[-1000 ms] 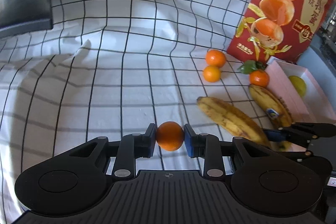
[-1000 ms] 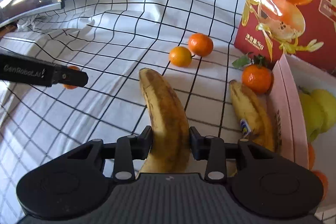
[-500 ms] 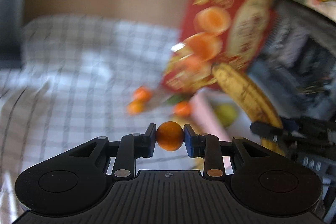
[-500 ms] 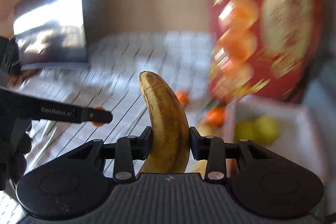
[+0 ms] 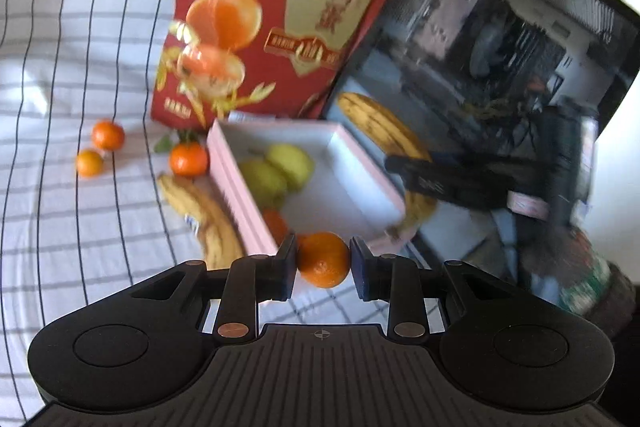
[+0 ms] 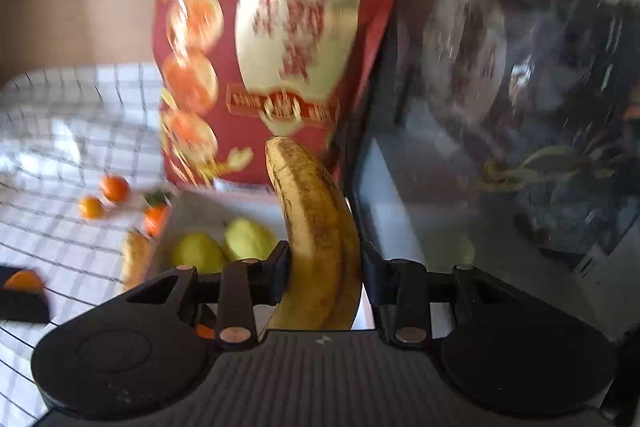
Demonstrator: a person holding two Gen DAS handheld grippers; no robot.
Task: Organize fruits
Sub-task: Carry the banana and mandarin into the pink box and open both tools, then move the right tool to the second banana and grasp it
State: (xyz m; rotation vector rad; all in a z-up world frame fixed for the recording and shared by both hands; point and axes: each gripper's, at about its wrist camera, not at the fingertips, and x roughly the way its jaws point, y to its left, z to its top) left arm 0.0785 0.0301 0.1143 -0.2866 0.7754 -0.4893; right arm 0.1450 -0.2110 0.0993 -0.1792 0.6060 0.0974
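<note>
Left tool [image 5: 323,259] is clamped on a small orange mandarin [image 5: 323,259], pinched between both fingertips and held in the air just at the near corner of the pink box [image 5: 236,183]. Right tool [image 6: 325,269] is clamped on a spotted banana [image 6: 316,227], its tip pointing up and away, held over the right side of the same box; from the left wrist view that banana [image 5: 380,123] shows past the box's far right edge with the dark right tool [image 5: 436,179] around it.

Inside the box lie two yellow-green fruits [image 5: 276,171] side by side, and an orange fruit [image 5: 275,223] near the front wall. Just outside the box's left wall a second banana [image 5: 204,215] lies on the checked cloth [image 5: 60,107] that covers the worktop. A leafy mandarin [image 5: 189,158] sits just beside the box's far left corner, and two more mandarins [image 5: 100,147] rest close together farther left, well apart from the box. Behind the box a red carton printed with oranges [image 5: 260,19] stands upright. To its right is a dark glass-fronted case [image 5: 500,47], blurred in both views.
</note>
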